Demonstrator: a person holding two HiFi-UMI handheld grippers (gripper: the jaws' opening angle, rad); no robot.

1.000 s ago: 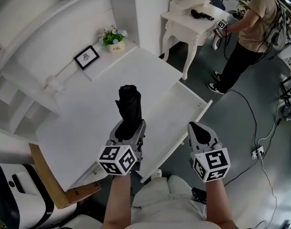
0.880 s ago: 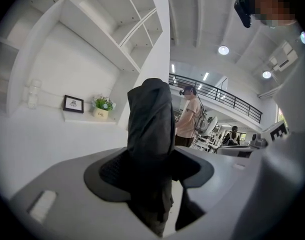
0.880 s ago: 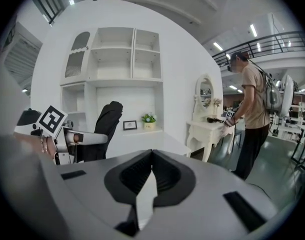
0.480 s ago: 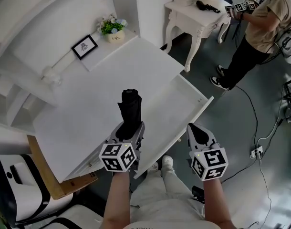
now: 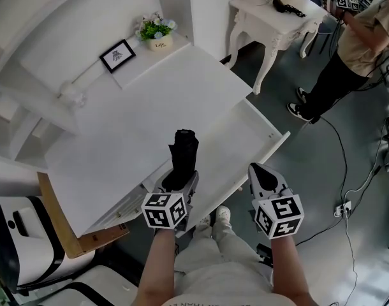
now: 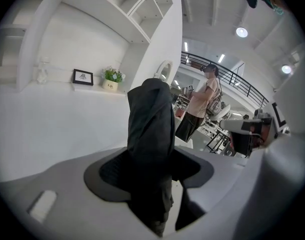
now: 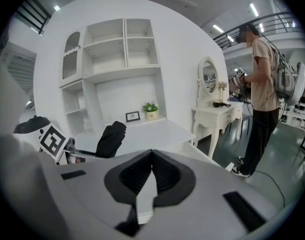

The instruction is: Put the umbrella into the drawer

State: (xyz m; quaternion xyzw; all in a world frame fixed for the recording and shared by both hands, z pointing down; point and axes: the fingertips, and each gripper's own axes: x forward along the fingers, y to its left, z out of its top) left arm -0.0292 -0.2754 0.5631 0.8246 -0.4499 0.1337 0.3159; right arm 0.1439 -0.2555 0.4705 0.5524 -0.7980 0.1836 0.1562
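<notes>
**Umbrella in the Left Claw, Drawer Standing Open**

From the head view, the white drawer (image 5: 238, 146) stood pulled out from under the desk top (image 5: 150, 113), showing only its bare white floor. The left gripper (image 5: 180, 179) was clamped on the black folded umbrella (image 5: 184, 150), which stuck up and forward out of the jaws. Its top showed against the desk's front edge, just beside the drawer's opening. The right gripper (image 5: 257, 169) hung over the drawer's near side with its jaws together, holding nothing.

In the left gripper view, the umbrella (image 6: 151, 129) filled the gap of the left gripper (image 6: 153, 173) — both dark pads pressed on its folded cloth.

In the right gripper view, the right gripper (image 7: 151, 155) had its pads meeting at the tips, and the umbrella (image 7: 111, 138) showed well off to the left.
</notes>
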